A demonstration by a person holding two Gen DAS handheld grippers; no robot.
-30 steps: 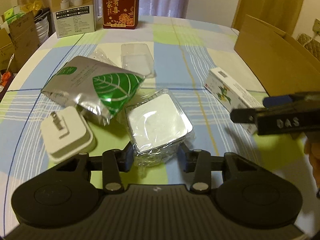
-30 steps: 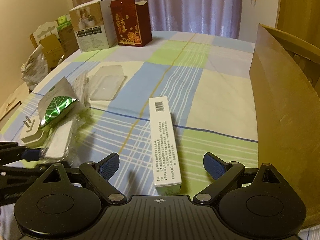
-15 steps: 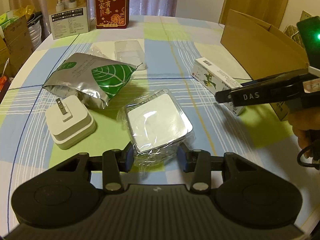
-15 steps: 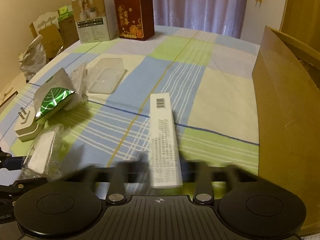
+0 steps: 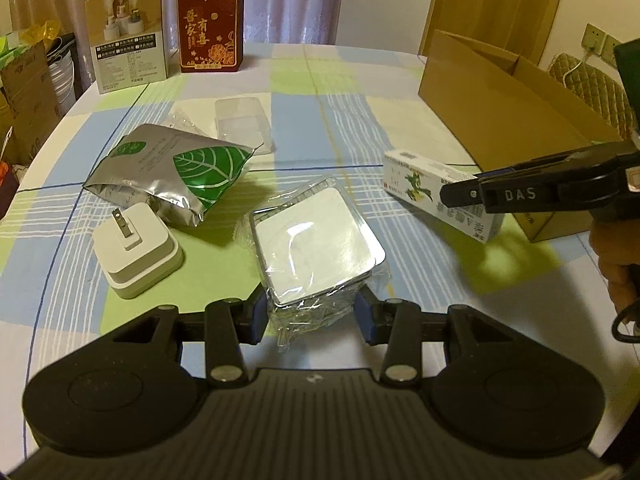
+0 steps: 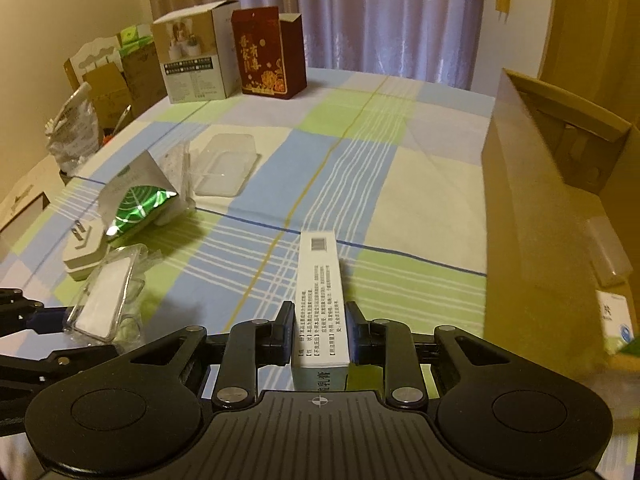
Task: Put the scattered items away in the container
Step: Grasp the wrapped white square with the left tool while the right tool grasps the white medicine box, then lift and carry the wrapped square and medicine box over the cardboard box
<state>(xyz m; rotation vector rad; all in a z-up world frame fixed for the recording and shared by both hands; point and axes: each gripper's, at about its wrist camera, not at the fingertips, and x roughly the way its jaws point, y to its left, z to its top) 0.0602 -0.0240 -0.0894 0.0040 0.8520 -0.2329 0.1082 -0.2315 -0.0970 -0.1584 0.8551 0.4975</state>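
The left claw [image 5: 308, 316] grips a wrapped white box [image 5: 316, 248] near the middle of the bench [image 5: 360, 128]. The right claw [image 6: 318, 338] is closed on a long white carton [image 6: 320, 292] (barcode at far end), left of the cardboard box [image 6: 532, 216].

On your right gripper [image 5: 460, 194], the side of the arm reads "DAS" in pale capitals. The dark red box [image 5: 209, 28] at the far end of the counter carries gold characters "吾家有喜". The long white carton [image 6: 321, 300] shows a barcode and columns of small Chinese print, too fine to read; its near end shows "乳膏".
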